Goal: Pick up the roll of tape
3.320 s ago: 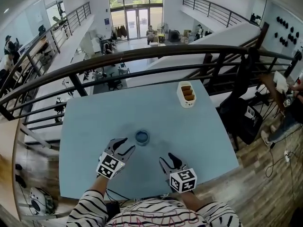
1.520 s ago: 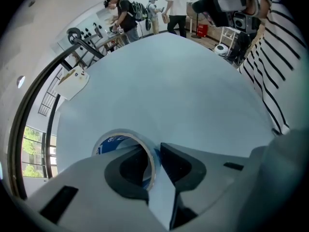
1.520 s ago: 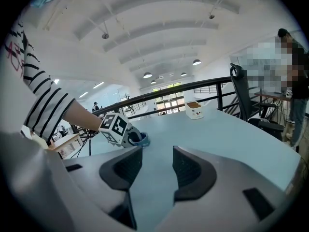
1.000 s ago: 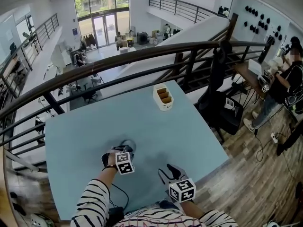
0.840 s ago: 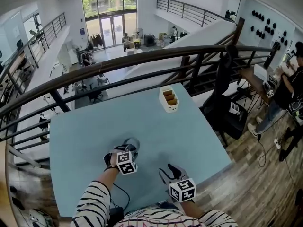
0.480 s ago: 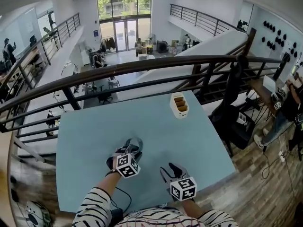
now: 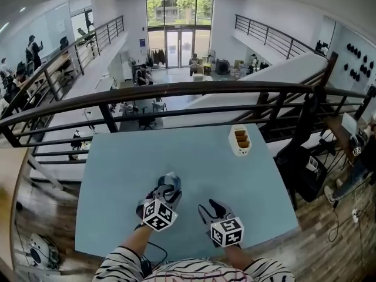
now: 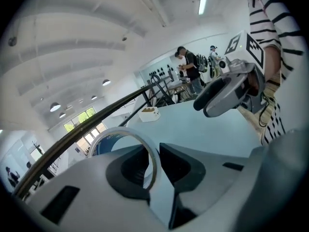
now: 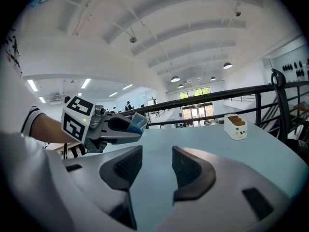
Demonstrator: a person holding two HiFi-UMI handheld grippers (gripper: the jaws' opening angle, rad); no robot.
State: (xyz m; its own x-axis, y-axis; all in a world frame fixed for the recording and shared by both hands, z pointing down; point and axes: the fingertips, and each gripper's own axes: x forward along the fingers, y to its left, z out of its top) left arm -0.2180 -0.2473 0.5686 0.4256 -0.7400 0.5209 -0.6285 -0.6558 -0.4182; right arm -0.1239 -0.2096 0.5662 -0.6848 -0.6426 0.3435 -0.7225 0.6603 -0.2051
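Left hand-held gripper (image 7: pixel 168 188): aloft, angled downward, jaws clamped on roll of tape (image 8: pixel 121 129). Right hand-held gripper (image 7: pixel 210 207): alongside, jaws apart, empty. Left sleeve (image 7: pixel 120 266): striped.

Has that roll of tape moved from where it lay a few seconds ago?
Yes. The roll of tape is up off the table, clamped in the left tool.

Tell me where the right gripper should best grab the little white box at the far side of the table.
Probably take the white box by its two long outer walls, jaws across its narrow width, coming down from above. It stands upright and alone on the table, oblong, with brown pieces in its open top, so the inside offers little hold. The right gripper is open and empty.
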